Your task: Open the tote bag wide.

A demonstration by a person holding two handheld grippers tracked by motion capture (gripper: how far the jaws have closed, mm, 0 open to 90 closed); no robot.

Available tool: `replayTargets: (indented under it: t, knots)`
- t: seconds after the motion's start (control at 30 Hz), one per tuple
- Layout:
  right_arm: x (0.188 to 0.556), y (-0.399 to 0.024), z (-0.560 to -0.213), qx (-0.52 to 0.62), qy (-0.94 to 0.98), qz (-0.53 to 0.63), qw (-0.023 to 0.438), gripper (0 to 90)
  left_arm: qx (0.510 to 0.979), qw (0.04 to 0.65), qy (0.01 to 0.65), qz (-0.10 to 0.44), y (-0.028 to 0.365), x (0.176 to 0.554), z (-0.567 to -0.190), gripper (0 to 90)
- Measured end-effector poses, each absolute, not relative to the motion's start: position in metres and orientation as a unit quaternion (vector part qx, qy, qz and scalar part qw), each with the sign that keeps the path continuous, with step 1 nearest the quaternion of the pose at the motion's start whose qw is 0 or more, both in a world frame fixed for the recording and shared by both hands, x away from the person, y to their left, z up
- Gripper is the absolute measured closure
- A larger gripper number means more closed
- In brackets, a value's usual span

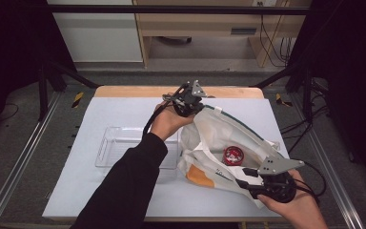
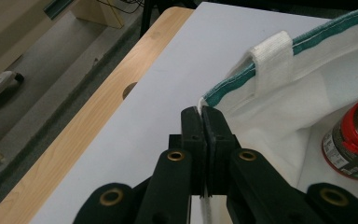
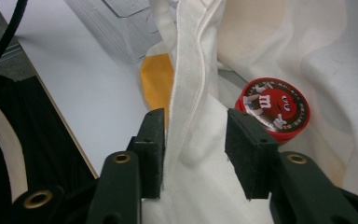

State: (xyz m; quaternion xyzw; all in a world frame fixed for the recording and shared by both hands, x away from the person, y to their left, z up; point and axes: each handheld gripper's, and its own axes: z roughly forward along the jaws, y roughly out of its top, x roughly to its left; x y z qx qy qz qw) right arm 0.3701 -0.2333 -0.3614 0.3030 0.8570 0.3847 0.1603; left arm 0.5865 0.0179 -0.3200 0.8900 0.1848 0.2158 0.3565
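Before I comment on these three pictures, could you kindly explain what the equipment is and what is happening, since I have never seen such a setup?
A person holds a hand-operated gripper in each hand; no robot arm is involved. One picture looks down from above the table; the other two come from cameras riding on each gripper. On the white table lie a clear plastic tray and a white cloth bag with a red-lidded jar inside. The left gripper is shut on the bag's green-trimmed rim. The right gripper is open, its jaws on either side of the bag's near edge, not yet pinching it.
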Motion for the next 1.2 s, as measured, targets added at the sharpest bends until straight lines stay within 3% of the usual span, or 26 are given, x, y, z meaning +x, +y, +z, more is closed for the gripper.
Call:
replayTargets:
  t: [0.2, 0.4, 0.43, 0.47, 0.5, 0.6, 0.67, 0.87, 1.2]
  knots:
    - [0.365, -0.228, -0.362, 0.298, 0.86, 0.381, 0.163, 47.0, 0.889, 0.357, 0.187, 0.217, 0.017, 0.587, -0.32, 88.8]
    - [0.364, -0.22, -0.377, 0.288, 0.878, 0.344, 0.165, 46.0, 0.887, 0.359, 0.192, 0.217, 0.02, 0.589, -0.319, 88.7]
    - [0.364, -0.219, -0.38, 0.287, 0.881, 0.337, 0.165, 48.6, 0.887, 0.359, 0.193, 0.216, 0.02, 0.589, -0.319, 88.8]
    - [0.364, -0.219, -0.384, 0.287, 0.885, 0.324, 0.169, 61.9, 0.887, 0.36, 0.193, 0.216, 0.021, 0.589, -0.318, 88.7]
    - [0.364, -0.219, -0.384, 0.287, 0.885, 0.324, 0.169, 61.9, 0.887, 0.36, 0.193, 0.216, 0.021, 0.589, -0.318, 88.7]
    - [0.367, -0.223, -0.385, 0.295, 0.883, 0.323, 0.17, 80.3, 0.887, 0.36, 0.192, 0.216, 0.023, 0.589, -0.318, 88.7]
    - [0.371, -0.233, -0.384, 0.315, 0.87, 0.335, 0.177, 87.8, 0.887, 0.36, 0.191, 0.215, 0.023, 0.589, -0.318, 88.7]
    - [0.38, -0.25, -0.383, 0.348, 0.846, 0.361, 0.182, 88.8, 0.89, 0.358, 0.181, 0.216, 0.02, 0.584, -0.318, 88.7]
    - [0.365, -0.24, -0.398, 0.312, 0.864, 0.379, 0.114, 89.3, 0.89, 0.344, 0.201, 0.221, 0.02, 0.595, -0.333, 88.7]
